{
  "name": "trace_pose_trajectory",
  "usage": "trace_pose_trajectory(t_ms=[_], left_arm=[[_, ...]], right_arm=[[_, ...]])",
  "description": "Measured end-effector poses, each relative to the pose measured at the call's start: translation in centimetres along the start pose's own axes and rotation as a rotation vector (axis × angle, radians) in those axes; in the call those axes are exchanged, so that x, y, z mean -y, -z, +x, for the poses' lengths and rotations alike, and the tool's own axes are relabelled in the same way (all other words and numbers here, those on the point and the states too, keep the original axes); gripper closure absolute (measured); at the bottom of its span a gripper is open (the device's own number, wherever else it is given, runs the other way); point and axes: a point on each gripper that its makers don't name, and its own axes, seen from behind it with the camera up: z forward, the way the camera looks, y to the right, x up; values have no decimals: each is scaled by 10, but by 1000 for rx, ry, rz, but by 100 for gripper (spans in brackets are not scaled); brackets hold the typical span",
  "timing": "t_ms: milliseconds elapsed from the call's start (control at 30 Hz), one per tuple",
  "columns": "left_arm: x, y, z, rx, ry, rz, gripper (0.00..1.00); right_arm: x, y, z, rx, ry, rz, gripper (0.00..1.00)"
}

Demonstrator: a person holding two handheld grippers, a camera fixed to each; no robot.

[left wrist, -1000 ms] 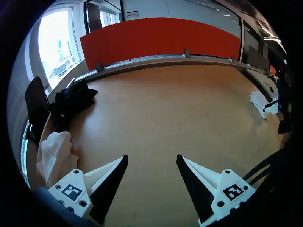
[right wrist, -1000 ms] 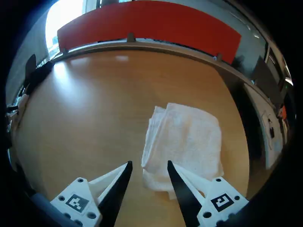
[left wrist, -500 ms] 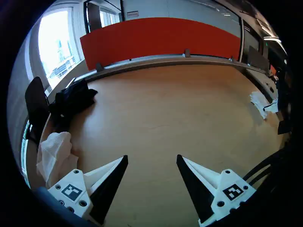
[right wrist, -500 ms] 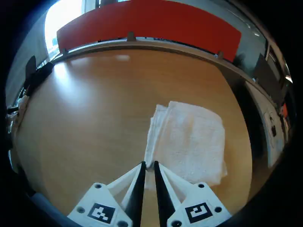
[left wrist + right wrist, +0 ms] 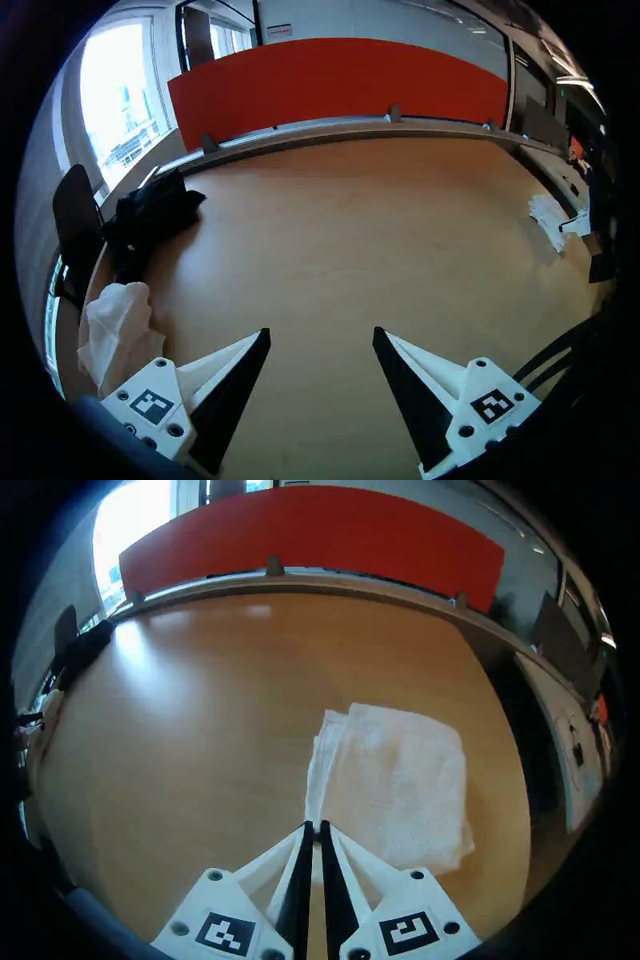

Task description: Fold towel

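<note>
Step in hand, as judged from the room: taking hold of a towel corner so that a further fold can begin.

1. The right gripper [image 5: 313,826] has its jaws drawn almost together, leaving a thin slit. Its tips sit at the near left corner of the towel [image 5: 392,792]. Whether any cloth is pinched between them cannot be told.
2. The left gripper [image 5: 320,332] has its jaws wide apart and holds nothing. It hangs over bare wood, well apart from the towel.

Location of the towel: it lies flat on the wooden table [image 5: 184,720], toward the table's right side and well short of the red partition [image 5: 344,76] along the far edge. A black bag [image 5: 152,212] rests at the far left, clear of the work.

Condition of the towel: white, with a nubby pile, and already folded into a rough rectangle. Stacked layer edges show along its left side. The near right corner is slightly uneven.

Next move, as a judgement: the grip must catch every layer at the corner. The corner then has to be lifted and carried across to the opposite edge. The left gripper probably needs to come over to take the other corner or pin the cloth.
</note>
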Motion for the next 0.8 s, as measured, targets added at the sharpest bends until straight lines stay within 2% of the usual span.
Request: trace_pose_trajectory(t_ms=[400,800], left_arm=[[-1,-1,2,-3,0,-1,5],[-3,-1,3,-5,-3,-4,5]], right_arm=[[3,8,-9,19,28,23,93],[4,9,-12,24,26,27,91]])
